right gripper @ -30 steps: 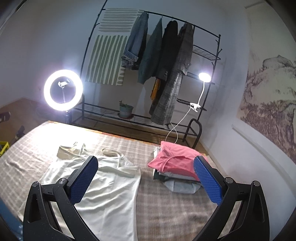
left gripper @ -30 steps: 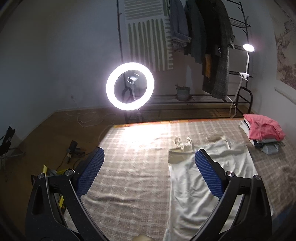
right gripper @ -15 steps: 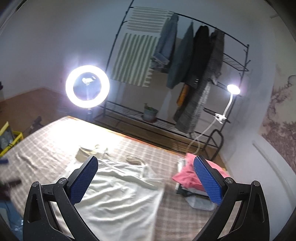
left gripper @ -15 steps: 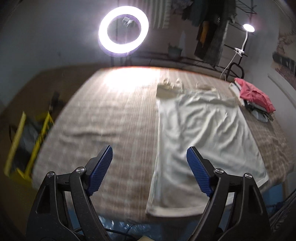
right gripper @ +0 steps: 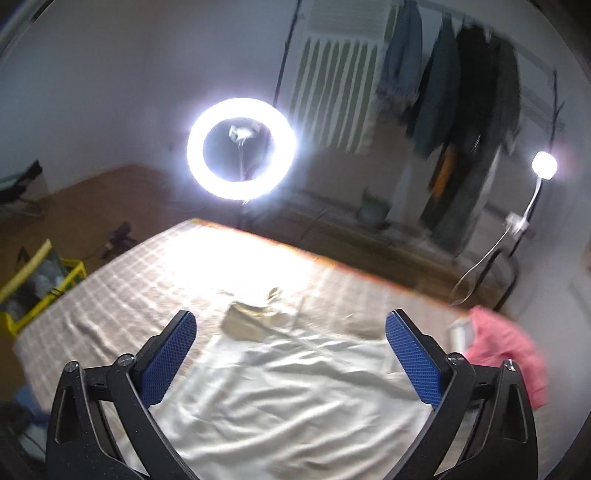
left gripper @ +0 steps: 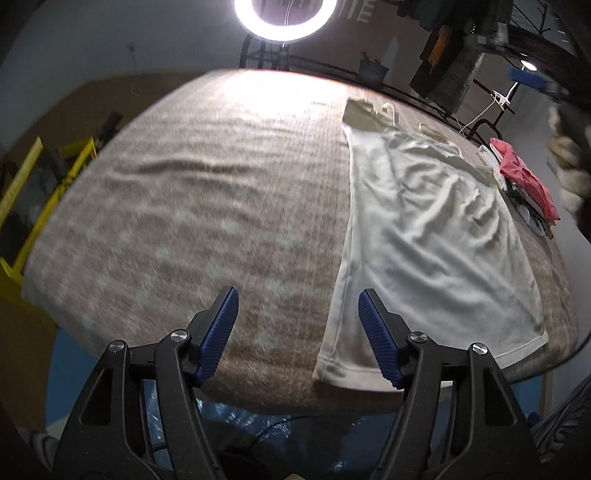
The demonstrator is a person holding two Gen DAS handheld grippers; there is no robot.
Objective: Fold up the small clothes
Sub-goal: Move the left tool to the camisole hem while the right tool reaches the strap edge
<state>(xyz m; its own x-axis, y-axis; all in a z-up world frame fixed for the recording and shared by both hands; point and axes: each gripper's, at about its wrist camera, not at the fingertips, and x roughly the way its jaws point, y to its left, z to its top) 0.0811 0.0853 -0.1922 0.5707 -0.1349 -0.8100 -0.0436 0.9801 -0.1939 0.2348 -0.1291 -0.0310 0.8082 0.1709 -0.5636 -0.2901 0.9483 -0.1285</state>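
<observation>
Spread flat, the white garment (left gripper: 436, 236) lies on the right half of the checked cloth (left gripper: 192, 206) that covers the table, its straps at the far end towards the ring light (left gripper: 284, 22) and its hem at the near edge. Creases run across its middle. In the right wrist view the same garment (right gripper: 295, 398) fills the lower centre, with a pale beige piece bunched at its far end.

The left gripper (left gripper: 298, 325) hangs over the near edge of the table, just beside the garment's near left corner. Its jaws have just been closing but stand apart, with only the cloth and the garment's side edge showing between them; nothing is pinched. The right gripper (right gripper: 290, 354) points over the middle of the garment, jaws wide and narrowing slightly, holding nothing.

At the far right of the table sits a pile of folded clothes (left gripper: 524, 181) with a pink piece on top, well apart from the garment. Beyond the table stand a clothes rack (right gripper: 461, 122) with dark coats, a striped hanging (right gripper: 336, 85), and a small clip lamp (right gripper: 543, 166). A yellow crate (right gripper: 40, 291) sits on the floor to the left.
</observation>
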